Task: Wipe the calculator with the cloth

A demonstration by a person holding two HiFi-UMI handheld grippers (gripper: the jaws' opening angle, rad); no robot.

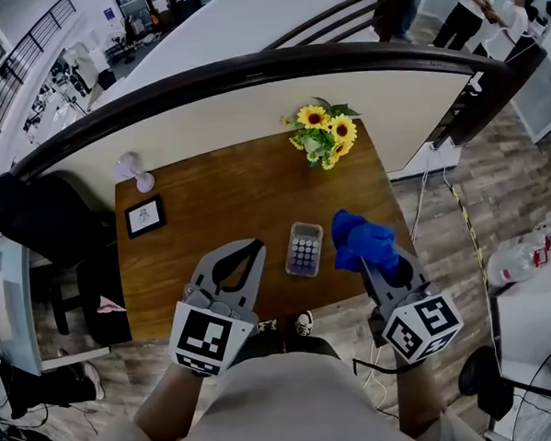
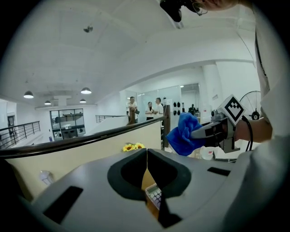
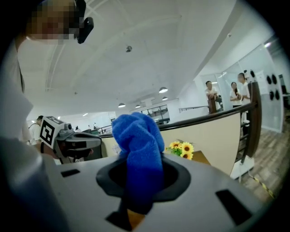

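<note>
1. Blue and fleecy, the cloth is pinched in the jaws of the right gripper. Most of it bunches out past the tips, which leaves a soft wad free to rub with and keeps hard plastic off the keys.
2. That gripper hangs just right of the calculator. The left gripper view shows it lifted clear of the tabletop, so the wipe looks about to start, not under way.
3. Lying flat and face up near the front edge of the wooden tabletop, the calculator sits between the two grippers. Neither gripper nor the cloth touches it.
4. On the left gripper the jaws are pressed together with nothing between them. It hovers just left of the calculator with its tips angled toward it. This is probably to pin the light case so it does not skate under the cloth.
5. Sunflowers at the back and a small picture frame to the left stand well apart from the calculator, leaving room for strokes.
</note>
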